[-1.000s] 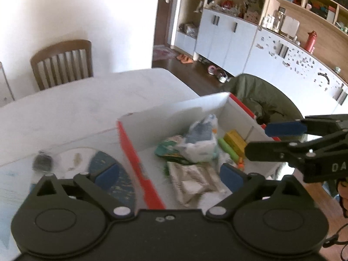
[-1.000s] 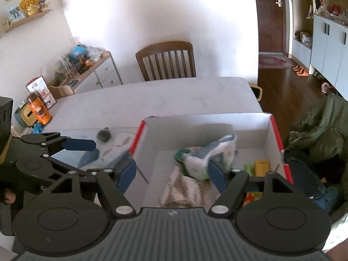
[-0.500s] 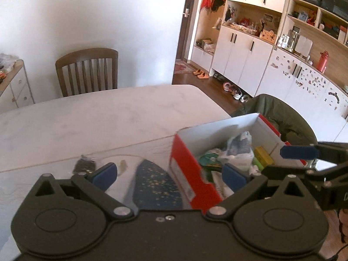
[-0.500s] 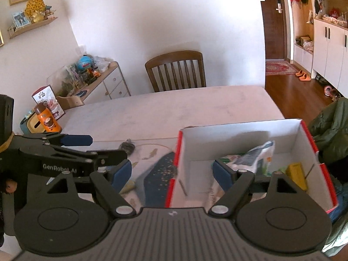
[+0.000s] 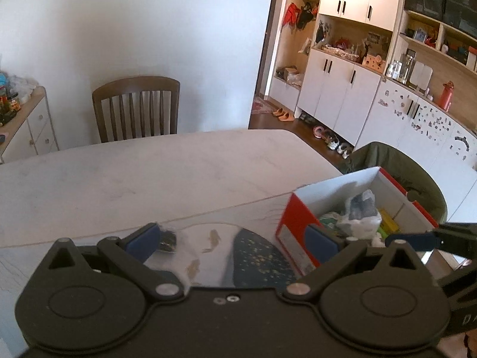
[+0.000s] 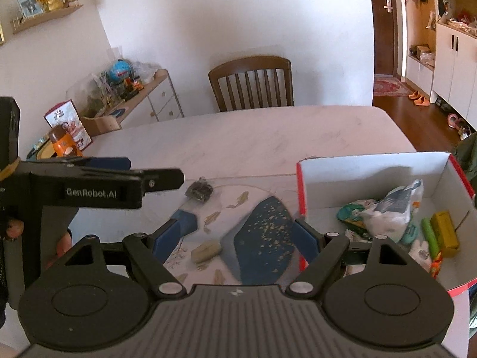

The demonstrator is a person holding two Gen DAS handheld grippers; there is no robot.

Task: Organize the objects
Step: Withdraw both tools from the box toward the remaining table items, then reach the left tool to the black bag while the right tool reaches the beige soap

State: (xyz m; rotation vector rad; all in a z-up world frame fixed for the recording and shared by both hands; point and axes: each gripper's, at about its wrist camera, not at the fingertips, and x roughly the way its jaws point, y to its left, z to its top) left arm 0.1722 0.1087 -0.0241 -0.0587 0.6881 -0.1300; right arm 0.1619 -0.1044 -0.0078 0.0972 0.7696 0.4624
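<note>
A red-and-white cardboard box [image 6: 372, 162] stands on the table at the right; its red side [image 5: 295, 223] faces the left wrist view. Inside lie a white and grey bag [image 6: 390, 208], a green tube [image 6: 429, 235], a yellow block [image 6: 445, 232] and other small packets. Left of the box, on a fish-patterned mat [image 6: 259, 226], lie a small dark packet [image 6: 199, 191] and a beige piece [image 6: 206, 250]. My right gripper [image 6: 243, 232] hovers open over the mat. My left gripper [image 5: 232, 240] is open too, above the mat, with the dark packet [image 5: 167, 238] by its left finger.
The pale marble table [image 5: 149, 173] stretches away to a wooden chair [image 5: 135, 107] at its far side. A chair draped in a green coat [image 5: 396, 161] stands right of the box. A low cabinet with clutter [image 6: 128, 83] lines the left wall.
Both grippers have drawn back and to the left, from over the box to over the mat. The box now sits at the right of both views. Both stay open and empty.
</note>
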